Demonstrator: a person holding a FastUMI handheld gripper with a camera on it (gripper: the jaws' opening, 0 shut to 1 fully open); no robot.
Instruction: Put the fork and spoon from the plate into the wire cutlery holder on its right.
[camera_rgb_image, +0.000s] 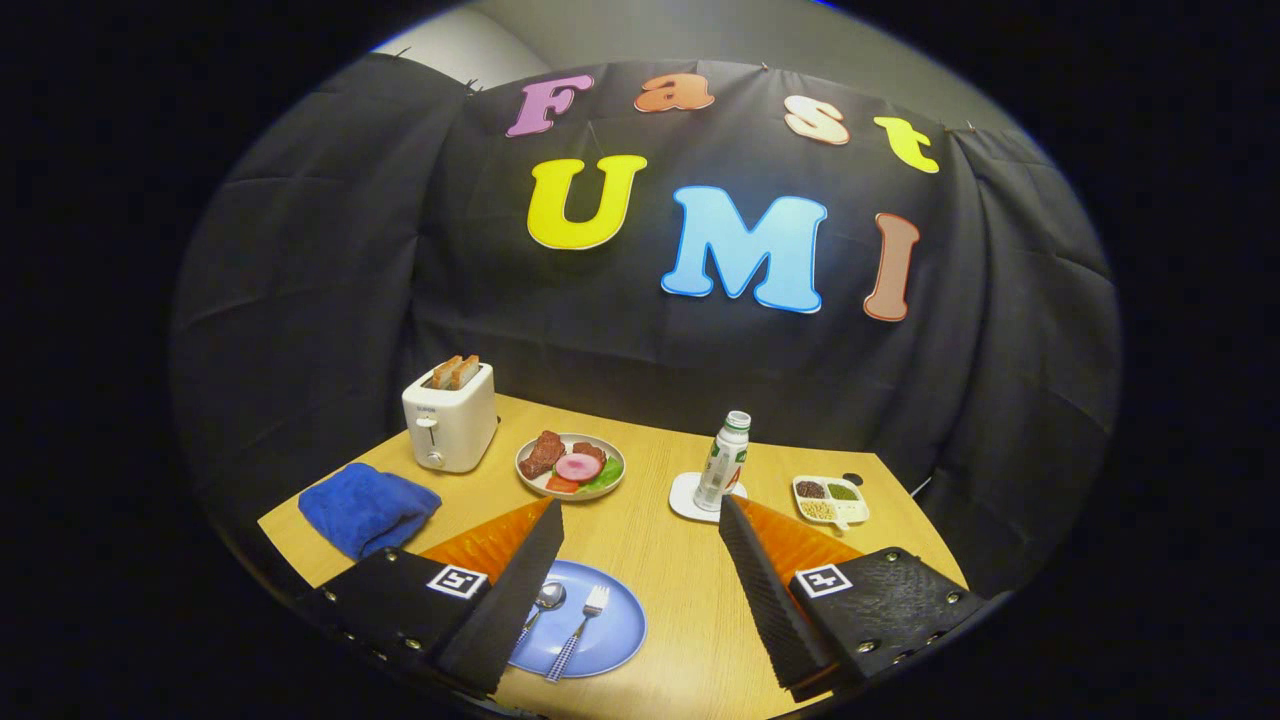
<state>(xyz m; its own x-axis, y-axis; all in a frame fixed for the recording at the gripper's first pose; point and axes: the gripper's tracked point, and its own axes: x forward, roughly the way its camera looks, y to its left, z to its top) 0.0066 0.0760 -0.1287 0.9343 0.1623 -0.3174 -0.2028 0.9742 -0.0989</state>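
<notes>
Gripper view: tongs (640, 590) released, jaws spread wide, hovering above the bench (660, 540), grasping nothing. Fork (580, 632) and spoon (540, 603) both on the blue plate (615, 630), side by side, just ahead of the left finger, untouched. Holder not made out among the things seen. Judged barely begun: both pieces left to lift and drop in.

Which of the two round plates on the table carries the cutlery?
The blue plate between the open gripper fingers carries the spoon and fork; the white plate beyond holds food.
</notes>
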